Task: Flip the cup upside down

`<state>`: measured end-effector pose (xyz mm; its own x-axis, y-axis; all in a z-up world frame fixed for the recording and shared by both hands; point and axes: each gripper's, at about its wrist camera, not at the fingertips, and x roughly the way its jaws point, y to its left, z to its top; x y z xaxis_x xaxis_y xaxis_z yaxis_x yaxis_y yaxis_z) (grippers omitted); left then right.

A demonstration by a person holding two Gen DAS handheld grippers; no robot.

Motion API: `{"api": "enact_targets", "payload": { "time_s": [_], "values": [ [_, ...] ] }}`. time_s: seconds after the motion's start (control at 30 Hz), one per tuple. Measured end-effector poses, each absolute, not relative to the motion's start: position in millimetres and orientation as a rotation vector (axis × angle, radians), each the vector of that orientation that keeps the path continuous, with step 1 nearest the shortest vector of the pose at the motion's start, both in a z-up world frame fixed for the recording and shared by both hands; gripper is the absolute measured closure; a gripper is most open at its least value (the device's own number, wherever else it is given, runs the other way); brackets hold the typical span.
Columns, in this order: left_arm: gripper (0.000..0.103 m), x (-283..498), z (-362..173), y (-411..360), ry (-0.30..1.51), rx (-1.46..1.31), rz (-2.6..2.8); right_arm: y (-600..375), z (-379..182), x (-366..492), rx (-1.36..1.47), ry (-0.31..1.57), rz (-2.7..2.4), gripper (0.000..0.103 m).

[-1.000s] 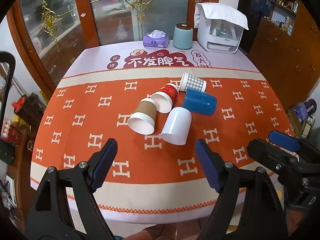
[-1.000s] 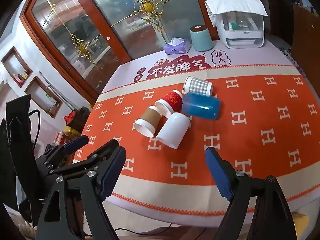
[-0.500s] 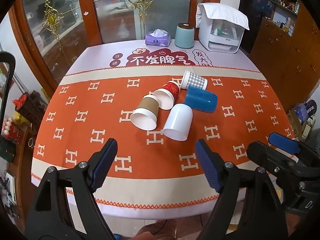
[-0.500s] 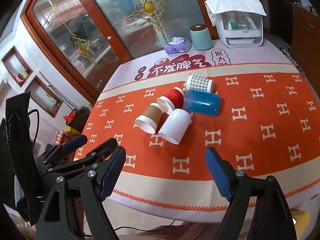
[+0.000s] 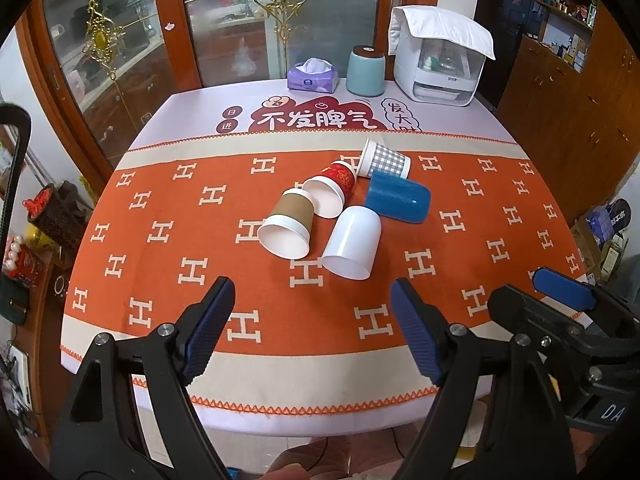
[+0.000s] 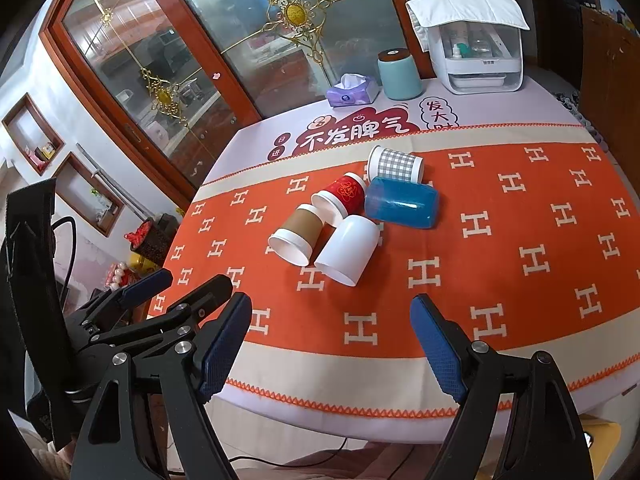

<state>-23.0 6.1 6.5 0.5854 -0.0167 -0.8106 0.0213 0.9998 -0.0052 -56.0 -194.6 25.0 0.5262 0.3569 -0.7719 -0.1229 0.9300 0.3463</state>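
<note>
Several cups lie on their sides in a cluster mid-table: a white plastic cup [image 5: 352, 242] [image 6: 348, 249], a brown paper cup [image 5: 287, 224] [image 6: 297, 230], a red paper cup [image 5: 332, 190] [image 6: 340, 197], a blue plastic cup [image 5: 398, 202] [image 6: 402, 204] and a grey checked cup [image 5: 383, 159] [image 6: 396, 163]. My left gripper [image 5: 312, 330] is open and empty, above the table's near edge, short of the cups. My right gripper [image 6: 332, 344] is open and empty, also near the front edge. Each gripper shows in the other's view.
The table [image 5: 160, 200] has an orange patterned cloth. At the back stand a purple tissue box [image 5: 313, 76], a teal canister [image 5: 366, 70] and a white appliance [image 5: 440, 64] with a towel on top. Glass cabinet doors stand behind; wooden cabinets stand at right.
Both grippers have drawn back and risen a little; the table and cups sit farther off and the near edge shows more. The cups have not moved. Both grippers stay open.
</note>
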Motion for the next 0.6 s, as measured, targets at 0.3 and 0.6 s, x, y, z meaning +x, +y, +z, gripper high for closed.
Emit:
{"api": "enact_targets", "payload": {
  "time_s": [0.3, 0.6],
  "values": [
    [0.025, -19.0, 4.2, 1.8, 0.948, 0.008, -0.027, -197.9, 23.5, -60.6, 0.268, 0.982, 0.288, 0.020],
    [0.025, -16.1, 0.0, 1.6, 0.958, 0.007, -0.032, -202.0, 21.8, -60.4, 0.271, 0.994, 0.281, 0.020]
  ]
}}
